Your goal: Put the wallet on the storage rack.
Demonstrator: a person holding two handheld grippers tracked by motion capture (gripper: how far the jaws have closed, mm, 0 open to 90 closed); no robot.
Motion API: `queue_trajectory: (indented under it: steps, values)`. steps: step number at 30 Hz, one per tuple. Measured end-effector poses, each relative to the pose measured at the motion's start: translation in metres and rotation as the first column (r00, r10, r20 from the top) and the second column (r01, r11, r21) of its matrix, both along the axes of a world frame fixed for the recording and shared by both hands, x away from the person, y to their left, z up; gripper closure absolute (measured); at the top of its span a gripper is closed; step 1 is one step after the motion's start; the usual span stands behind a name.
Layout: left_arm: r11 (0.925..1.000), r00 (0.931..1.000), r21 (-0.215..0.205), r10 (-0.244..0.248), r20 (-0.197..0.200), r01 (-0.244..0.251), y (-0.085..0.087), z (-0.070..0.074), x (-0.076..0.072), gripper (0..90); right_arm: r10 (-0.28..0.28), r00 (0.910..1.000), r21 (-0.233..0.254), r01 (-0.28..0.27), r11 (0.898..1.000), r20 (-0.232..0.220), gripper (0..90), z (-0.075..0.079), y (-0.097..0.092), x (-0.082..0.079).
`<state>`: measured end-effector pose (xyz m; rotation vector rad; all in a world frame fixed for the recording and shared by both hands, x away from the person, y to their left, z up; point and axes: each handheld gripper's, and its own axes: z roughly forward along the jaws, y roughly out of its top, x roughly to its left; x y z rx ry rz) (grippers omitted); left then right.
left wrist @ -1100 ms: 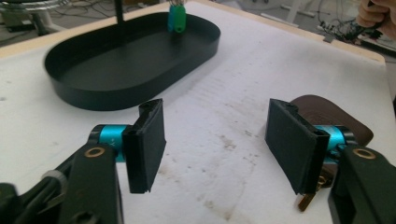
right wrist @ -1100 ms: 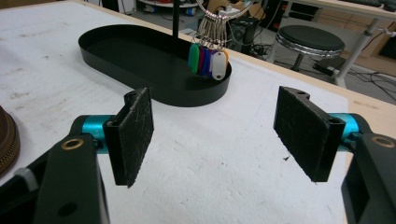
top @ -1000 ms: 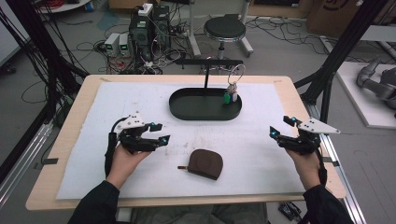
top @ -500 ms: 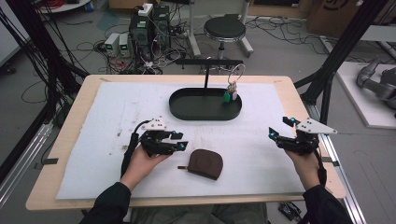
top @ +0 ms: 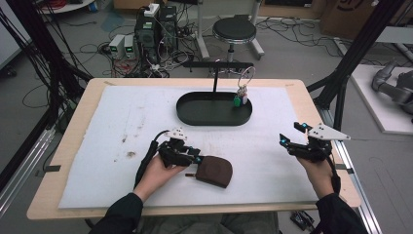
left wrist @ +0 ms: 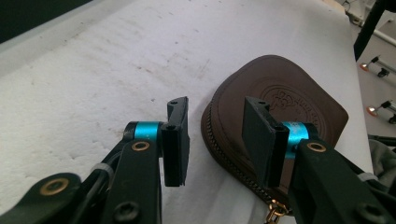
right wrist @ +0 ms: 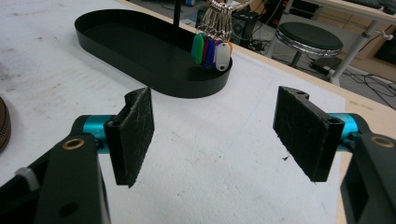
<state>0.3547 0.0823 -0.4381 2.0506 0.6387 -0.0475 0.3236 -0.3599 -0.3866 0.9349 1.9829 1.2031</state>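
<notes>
A brown leather zip pouch (top: 214, 170) lies flat on the white mat near the front middle. My left gripper (top: 196, 157) is at the pouch's left edge, open, with one jaw over the pouch (left wrist: 280, 98) and the other over the mat. A small gold zip pull (left wrist: 273, 215) shows beneath the jaws. My right gripper (top: 288, 138) hovers at the right side of the table, open and empty. A black oval tray (top: 195, 113) sits at the back, with a bunch of coloured key tags (right wrist: 212, 51) hanging from a stand over its right end.
The white mat (top: 122, 126) covers most of the wooden table (top: 73, 122). A black stand post (top: 215, 78) rises from the tray. A stool (top: 234, 30), cables and electronics stand on the floor behind the table.
My left gripper has moved right across the mat to the pouch's left edge. The right gripper has stayed in place.
</notes>
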Motion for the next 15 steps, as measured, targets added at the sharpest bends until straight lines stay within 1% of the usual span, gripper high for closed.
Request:
queue_trajectory:
  steps: [1, 4, 7, 8, 10, 11, 12, 14, 15]
  values:
    - [1.0, 1.0, -0.003, 0.002, -0.007, -0.002, -0.0006, -0.0006, 0.0002, 59.6, 0.0, 1.0, 0.0, 0.0, 1.0, 0.002, 29.6, 0.0002, 0.0003, 0.0002]
    - [0.9998, 0.9996, 0.019, 0.001, -0.029, -0.001, -0.0027, -0.0034, 0.0011, 59.7, 0.002, 1.0, -0.003, -0.002, 1.0, 0.004, 29.6, 0.0001, 0.0007, 0.0005]
    - [0.9998, 0.9982, 0.017, 0.008, -0.06, -0.007, -0.0026, -0.0046, 0.0027, 59.8, 0.007, 1.0, -0.003, -0.007, 1.0, 0.004, 29.6, 0.0, 0.0019, 0.001]
    - [0.9999, 0.9973, 0.013, 0.007, -0.073, -0.006, -0.0024, -0.0049, 0.003, 60.9, 0.008, 1.0, 0.001, -0.008, 1.0, -0.003, 29.6, -0.0001, 0.0026, 0.0009]
    - [1.0, 0.9942, -0.008, 0.002, -0.107, -0.003, -0.0017, -0.0066, 0.0038, 65.5, 0.02, 0.9998, 0.0, -0.02, 1.0, -0.008, 29.7, -0.0003, 0.0038, 0.0016]
    - [0.9999, 0.9939, -0.014, -0.004, -0.111, 0.002, -0.0016, -0.0073, 0.0037, 71.2, 0.032, 0.9994, -0.002, -0.032, 0.999, -0.011, 29.6, -0.0006, 0.0054, 0.0023]
    - [0.9998, 0.9933, -0.019, -0.011, -0.115, 0.009, -0.0018, -0.0074, 0.0032, 74.7, 0.036, 0.9993, -0.004, -0.036, 0.999, -0.012, 29.6, -0.0008, 0.0065, 0.0026]
    - [0.9998, 0.9947, -0.014, -0.013, -0.102, 0.011, -0.0028, -0.0065, 0.0015, 75.9, 0.042, 0.999, -0.008, -0.042, 0.999, -0.017, 29.7, -0.001, 0.0089, 0.0032]
    - [0.9998, 0.9945, -0.016, -0.01, -0.104, 0.008, -0.0028, -0.0063, 0.0008, 75.9, 0.042, 0.999, -0.008, -0.042, 0.999, -0.017, 29.7, -0.001, 0.0089, 0.0032]
